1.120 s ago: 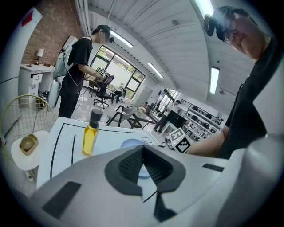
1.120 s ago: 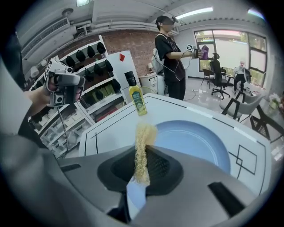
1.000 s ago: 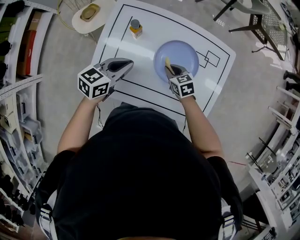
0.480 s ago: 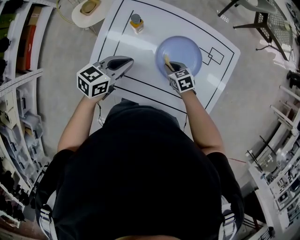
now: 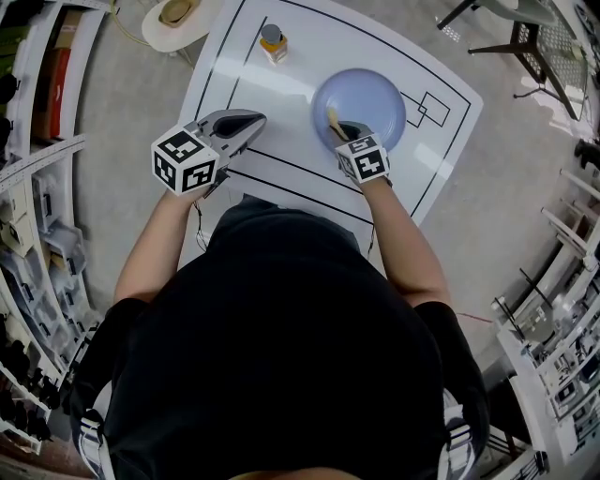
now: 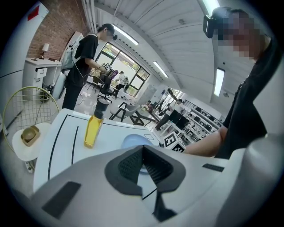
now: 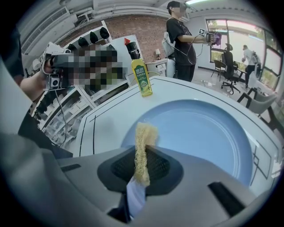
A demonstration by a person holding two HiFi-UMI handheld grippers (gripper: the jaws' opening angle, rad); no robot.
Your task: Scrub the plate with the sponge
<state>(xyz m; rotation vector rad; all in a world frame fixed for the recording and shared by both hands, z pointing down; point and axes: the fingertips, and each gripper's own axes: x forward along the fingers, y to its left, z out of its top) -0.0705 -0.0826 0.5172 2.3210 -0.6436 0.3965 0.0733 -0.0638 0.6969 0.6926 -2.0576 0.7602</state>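
The right gripper's [image 7: 141, 168] fingers clamp a yellow sponge [image 7: 144, 132] over the blue plate's [image 7: 213, 133] near edge on the white desk [image 5: 281, 150] — the left gripper [image 5: 247, 121], fingers pressed together, hovers well left, near a bottle [image 5: 273, 47] of yellow liquid.

One plate [image 5: 370, 98] is counted, and one sponge [image 5: 333, 121]. Two grippers are held — the left gripper [image 5: 251, 120] and the right gripper [image 5: 343, 131] — and one marker cube [image 5: 186, 161] is carried by each, two in all. One bottle [image 5: 273, 44] of yellow liquid is seen on the one white table [image 5: 309, 37]. Two small outlined squares [image 5: 424, 112], overlapped, are printed beside the plate. One round stand [image 5: 164, 36] is set off the table's corner, with one small dish [image 5: 175, 11] on it. Two background people are made out in the right gripper view: one standing person [image 7: 179, 40] and one person by the window [image 7: 245, 55].
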